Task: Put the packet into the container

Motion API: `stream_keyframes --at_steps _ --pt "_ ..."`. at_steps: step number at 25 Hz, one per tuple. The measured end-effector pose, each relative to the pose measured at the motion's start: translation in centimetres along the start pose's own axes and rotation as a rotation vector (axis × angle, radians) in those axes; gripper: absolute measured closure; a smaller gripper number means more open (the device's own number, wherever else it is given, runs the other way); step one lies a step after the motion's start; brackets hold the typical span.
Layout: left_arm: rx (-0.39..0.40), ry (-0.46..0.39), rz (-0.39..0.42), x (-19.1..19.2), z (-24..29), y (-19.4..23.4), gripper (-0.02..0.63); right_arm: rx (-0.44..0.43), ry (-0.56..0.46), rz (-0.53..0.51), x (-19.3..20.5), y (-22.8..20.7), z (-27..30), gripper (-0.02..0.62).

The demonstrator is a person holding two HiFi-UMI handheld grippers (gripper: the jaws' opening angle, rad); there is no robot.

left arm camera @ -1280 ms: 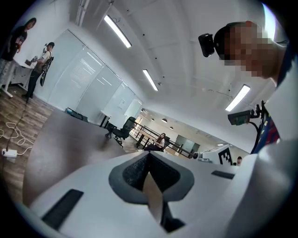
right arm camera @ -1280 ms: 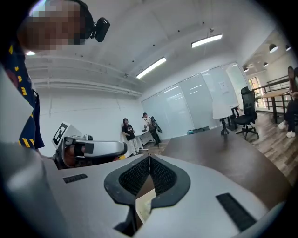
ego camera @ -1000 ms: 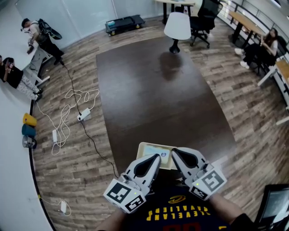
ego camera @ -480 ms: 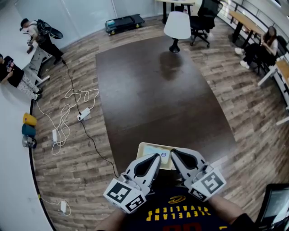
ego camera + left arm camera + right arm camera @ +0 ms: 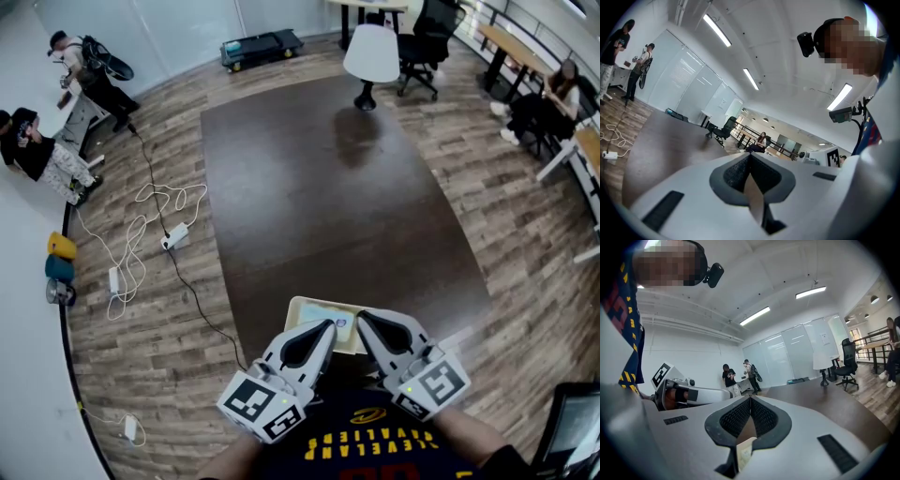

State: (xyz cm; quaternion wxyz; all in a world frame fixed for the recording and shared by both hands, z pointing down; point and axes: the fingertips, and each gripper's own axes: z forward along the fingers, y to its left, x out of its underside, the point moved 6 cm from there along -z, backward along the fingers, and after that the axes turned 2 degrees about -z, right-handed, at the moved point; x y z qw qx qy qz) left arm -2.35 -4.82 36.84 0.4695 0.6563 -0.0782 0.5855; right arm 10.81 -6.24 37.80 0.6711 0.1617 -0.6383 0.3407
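A long, dark brown rectangular surface [image 5: 319,187] stands on a wood-plank floor [image 5: 169,375], seen from above. At its near edge lies a shallow, cream-coloured rectangular container [image 5: 309,300]. A flat, pale blue and white packet [image 5: 323,314] lies inside it, partly covered by the claw tips.

The left claw [image 5: 324,328], a white two-jaw tool with dark grey padded tips and a black-and-white marker cube at its back, is held low over the near side of the container, pointing away from the person. The left gripper view shows this claw [image 5: 749,155] fully closed, its pads pressed together with nothing between them.

The right claw [image 5: 363,319], of the same build, sits just beside the left one, its tip over the container's right part. The right gripper view shows it [image 5: 750,398] closed pad to pad and empty too.

White cables [image 5: 141,234] trail over the floor to the left of the surface.
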Motion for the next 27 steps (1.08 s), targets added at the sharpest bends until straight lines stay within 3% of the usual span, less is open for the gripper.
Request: stream_keyframes --at_steps 27 --pt "-0.012 0.000 -0.005 1.3 -0.2 -0.1 0.606 0.007 0.005 -0.016 1.0 0.6 -0.8 0.584"
